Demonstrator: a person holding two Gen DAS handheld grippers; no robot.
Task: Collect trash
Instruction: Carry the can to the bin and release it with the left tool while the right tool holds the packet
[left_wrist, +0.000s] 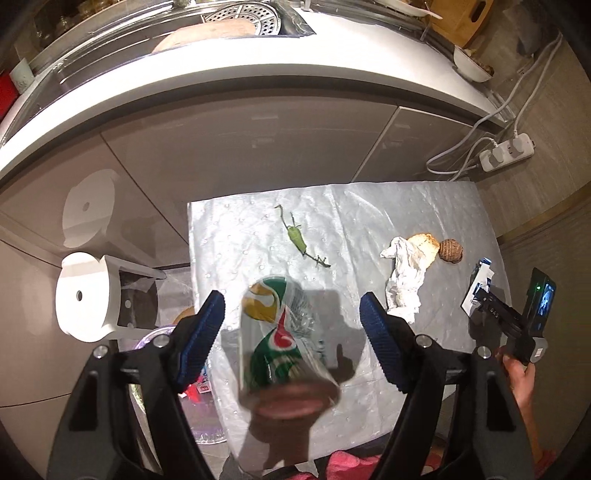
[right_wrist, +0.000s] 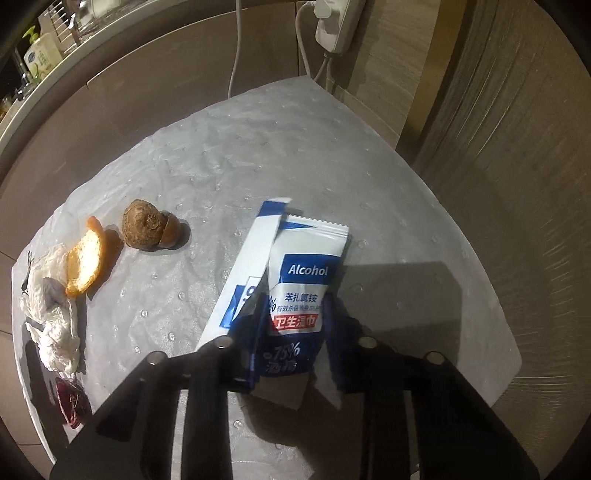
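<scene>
In the left wrist view a crushed green, red and yellow plastic bottle lies on the silver sheet between my left gripper's open blue fingers, not touched by either. In the right wrist view my right gripper is shut on a white and blue alcohol wipe packet, low over the sheet. A second white and blue wrapper lies under its left edge. My right gripper also shows in the left wrist view, at the sheet's right edge.
On the sheet lie a green stem scrap, a crumpled tissue, an orange peel, a brown husk and a dark red scrap. A white bin stands left. A power strip with cables lies behind.
</scene>
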